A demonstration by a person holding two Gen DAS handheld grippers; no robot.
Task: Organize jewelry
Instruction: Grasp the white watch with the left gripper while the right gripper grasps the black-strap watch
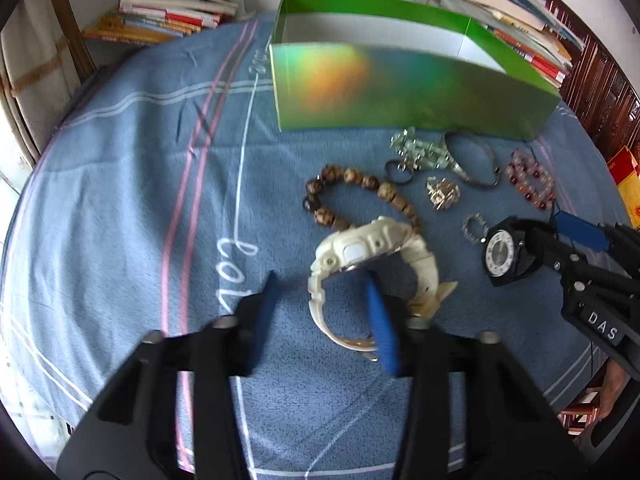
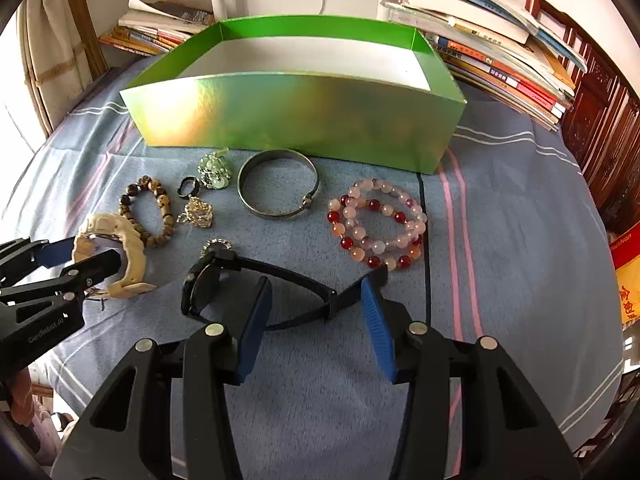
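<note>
Green and shiny, the empty box (image 2: 296,120) stands at the back of the blue cloth (image 2: 500,208), with every piece of jewelry lying in front of it, none yet inside. The left gripper (image 1: 324,312) has its fingers spread wide around the lower strap of the white watch (image 1: 372,256), one pad inside the loop and one outside, not yet pinching. The right gripper (image 2: 318,320) is likewise wide, straddling the strap of the black watch (image 2: 208,284), whose face lies just beside a small sparkly ring (image 2: 216,245). This looks like the grasping step, both watches at once. Next, each pair of fingers needs to close firmly on its strap (thin and springy, so a slip seems likely), then lift clear of the wooden bead bracelet (image 2: 150,210) touching the white watch, and carry over the box wall.
</note>
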